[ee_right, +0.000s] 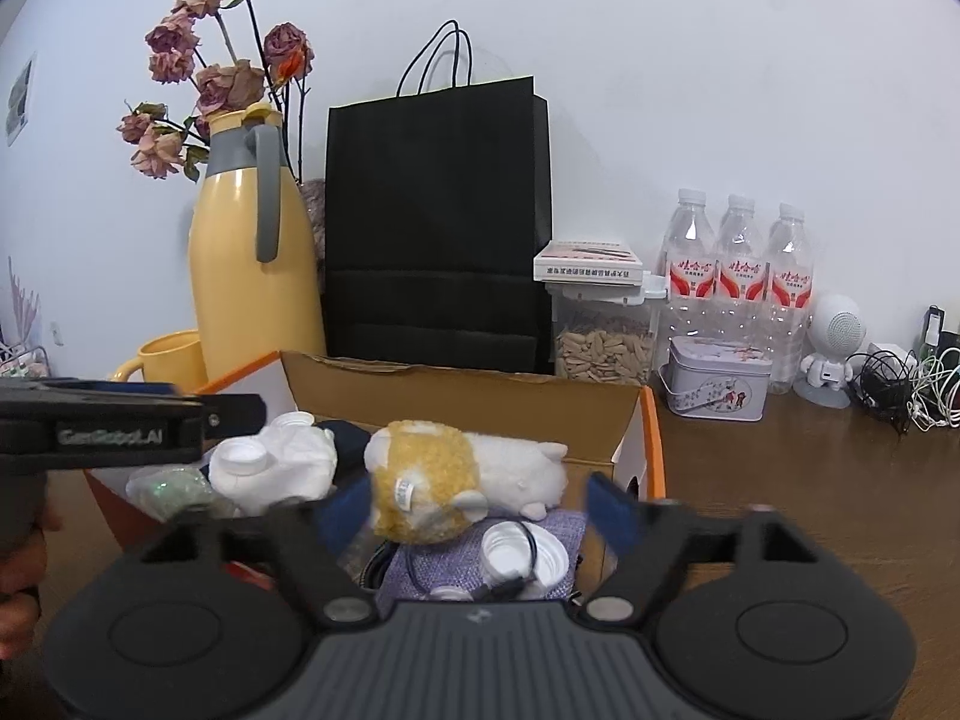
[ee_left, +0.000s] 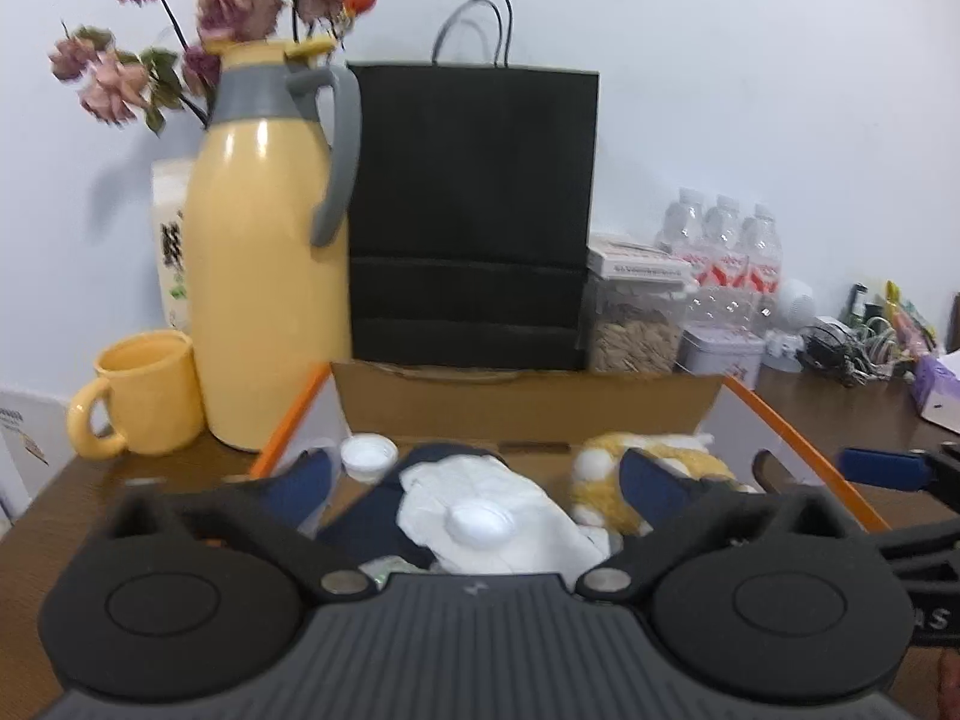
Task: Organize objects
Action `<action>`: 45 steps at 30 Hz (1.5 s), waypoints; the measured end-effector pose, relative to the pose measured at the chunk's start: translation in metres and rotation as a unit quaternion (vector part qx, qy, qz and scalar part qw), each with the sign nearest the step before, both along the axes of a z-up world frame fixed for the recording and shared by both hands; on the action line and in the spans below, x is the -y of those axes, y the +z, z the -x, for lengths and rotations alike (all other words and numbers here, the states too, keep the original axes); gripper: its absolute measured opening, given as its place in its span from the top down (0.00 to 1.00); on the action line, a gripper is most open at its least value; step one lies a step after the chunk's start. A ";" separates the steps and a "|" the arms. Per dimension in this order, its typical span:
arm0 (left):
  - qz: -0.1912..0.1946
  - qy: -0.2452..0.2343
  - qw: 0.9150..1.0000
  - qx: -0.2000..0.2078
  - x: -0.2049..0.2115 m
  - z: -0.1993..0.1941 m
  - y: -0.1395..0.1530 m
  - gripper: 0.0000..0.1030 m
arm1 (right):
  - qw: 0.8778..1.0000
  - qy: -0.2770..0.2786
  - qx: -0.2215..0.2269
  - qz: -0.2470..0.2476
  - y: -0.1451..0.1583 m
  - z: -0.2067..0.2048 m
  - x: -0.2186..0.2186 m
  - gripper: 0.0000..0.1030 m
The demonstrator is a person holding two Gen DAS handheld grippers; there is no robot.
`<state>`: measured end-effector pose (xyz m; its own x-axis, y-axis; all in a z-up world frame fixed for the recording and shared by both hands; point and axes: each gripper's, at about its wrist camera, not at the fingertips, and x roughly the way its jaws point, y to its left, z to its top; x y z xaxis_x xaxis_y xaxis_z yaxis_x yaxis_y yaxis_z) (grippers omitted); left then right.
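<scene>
Mug (ee_left: 144,390): yellow, glossy, far left on brown table (ee_right: 780,480); touching or just beside jug.
Jug (ee_left: 264,300): yellow, smooth, grey collar and handle; upright, left of bag; dried pink flowers (ee_left: 228,6) behind.
Bag (ee_left: 474,210): black paper, matte, cord handles; upright directly behind box.
Jar (ee_right: 603,348): clear, seeds inside; small white carton (ee_right: 591,264) on lid; right of bag.
Bottles (ee_right: 741,264): three, clear plastic, red labels; against wall.
Tin (ee_right: 717,384): pale, printed, in front of bottles.
Speaker (ee_right: 834,348): white, round-headed; tangled cables (ee_right: 912,390) to its right.
Box (ee_right: 468,390): cardboard, orange edges, flaps open; centre of table, in front of bag.
Box contents: white cloth bundle (ee_left: 480,516) on dark fabric; white cap (ee_left: 368,456); plush (ee_right: 456,474), fuzzy, white and tan, lying on its side; purple woven pouch (ee_right: 432,552); white ribbed lids (ee_right: 522,552) with black cord across.
Left gripper (ee_left: 474,480): fingers spread wide, blue pads; empty; over box, cloth bundle below between fingers, contact not visible.
Right gripper (ee_right: 486,504): fingers spread wide, blue pads blurred; plush between fingers, pads clear of it; nothing clamped.
</scene>
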<state>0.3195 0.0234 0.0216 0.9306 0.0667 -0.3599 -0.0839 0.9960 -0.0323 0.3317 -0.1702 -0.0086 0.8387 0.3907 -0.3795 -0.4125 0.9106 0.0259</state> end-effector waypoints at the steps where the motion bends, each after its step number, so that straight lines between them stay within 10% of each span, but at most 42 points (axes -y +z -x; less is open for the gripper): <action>1: -0.004 0.006 1.000 0.002 0.001 0.000 0.000 0.00 | 1.000 -0.001 0.001 0.001 0.000 0.000 0.000 0.03; 28: 0.030 0.011 1.000 -0.001 -0.023 0.042 -0.010 0.00 | 1.000 0.009 0.028 0.000 0.006 0.040 0.010 0.00; 45: -0.004 -0.038 0.995 -0.089 -0.016 0.078 -0.048 0.00 | 0.999 0.037 -0.010 0.035 -0.024 0.090 0.013 0.00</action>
